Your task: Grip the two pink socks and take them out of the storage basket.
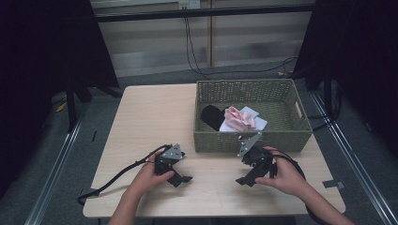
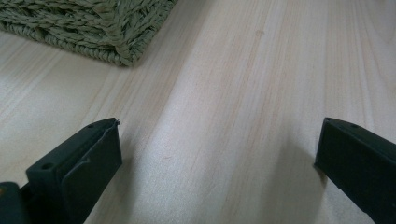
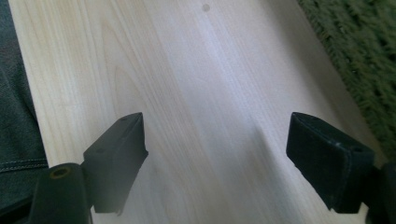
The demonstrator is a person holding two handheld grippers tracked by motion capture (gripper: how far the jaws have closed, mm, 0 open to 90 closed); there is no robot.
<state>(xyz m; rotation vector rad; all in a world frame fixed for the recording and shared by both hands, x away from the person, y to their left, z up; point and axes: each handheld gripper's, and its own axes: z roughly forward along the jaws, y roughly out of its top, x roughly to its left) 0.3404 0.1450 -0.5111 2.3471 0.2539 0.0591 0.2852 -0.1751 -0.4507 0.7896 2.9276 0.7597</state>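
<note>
A green woven basket [image 1: 281, 98] stands at the back right of the wooden table [image 1: 150, 117]. Inside it lie a black cloth [image 1: 212, 116], a pink cloth [image 1: 238, 118] and a white cloth [image 1: 256, 123]. My left gripper [image 1: 180, 179] rests low over the table's front, left of the basket, jaws open with bare wood between them [image 2: 219, 144]. My right gripper [image 1: 248, 179] sits just in front of the basket's front wall, also open over bare wood [image 3: 215, 135]. A basket corner [image 2: 116, 42] shows in the left gripper view, and the basket wall [image 3: 359, 60] in the right gripper view.
Black cables trail from both grippers over the table's front edge. Dark fabric of the person's trousers [image 3: 14, 116] shows past the table edge. Grey floor, metal rails and dark curtains surround the table. Bare wood lies left of the basket.
</note>
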